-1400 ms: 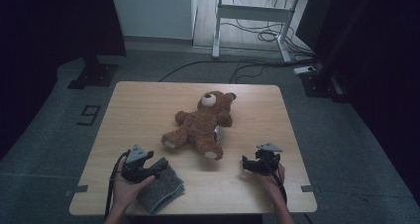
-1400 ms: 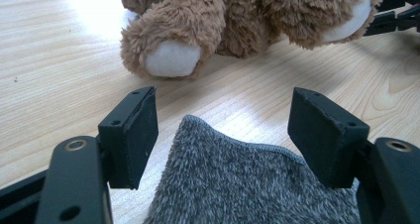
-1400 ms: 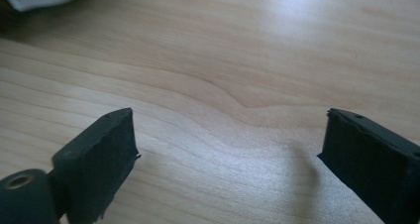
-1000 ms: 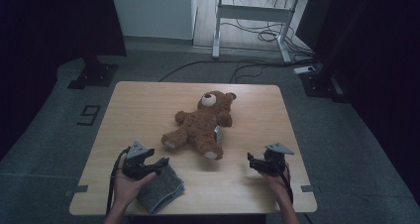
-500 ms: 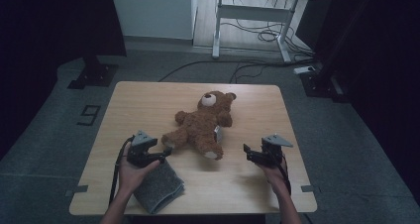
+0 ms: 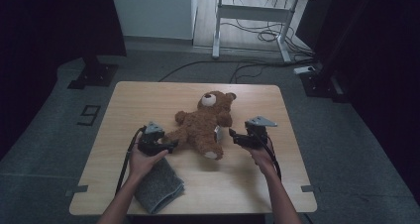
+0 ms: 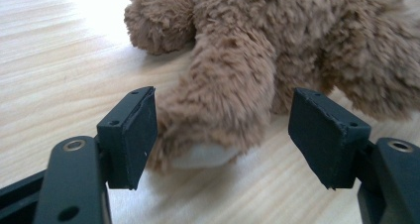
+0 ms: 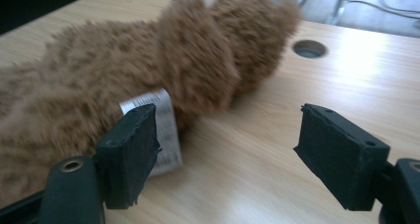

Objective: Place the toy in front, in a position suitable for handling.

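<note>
Brown plush, thick and shaggy, is making up the teddy bear (image 6: 203, 126), which is lying stretched out near the middle of the wooden table (image 6: 247, 189), head pointing toward the far edge and legs toward the person. It is looking light and thoroughly soft, so it will probably be squashing under the pads and sagging wherever it is not being supported; the fur should be giving good grip rather than slipping. A limb looks like the natural place to be taking hold, pinched across its thickness. The left gripper (image 7: 223, 135) is standing with its jaws wide apart on either side of the bear's leg, whose pale sole is facing the camera between the pads, nothing clamped yet. The right gripper (image 8: 228, 149) is also spread open, coming at the bear's other flank, its one pad sitting just beside the white sewn-in label (image 8: 158, 120) under the arm, the other over bare wood. That label is thin and would likely be tearing or slipping, so the arm above it seems the better hold. A grey folded cloth (image 6: 159, 185) is lying near the table's front edge, under the person's left hand (image 6: 143, 162).
</note>
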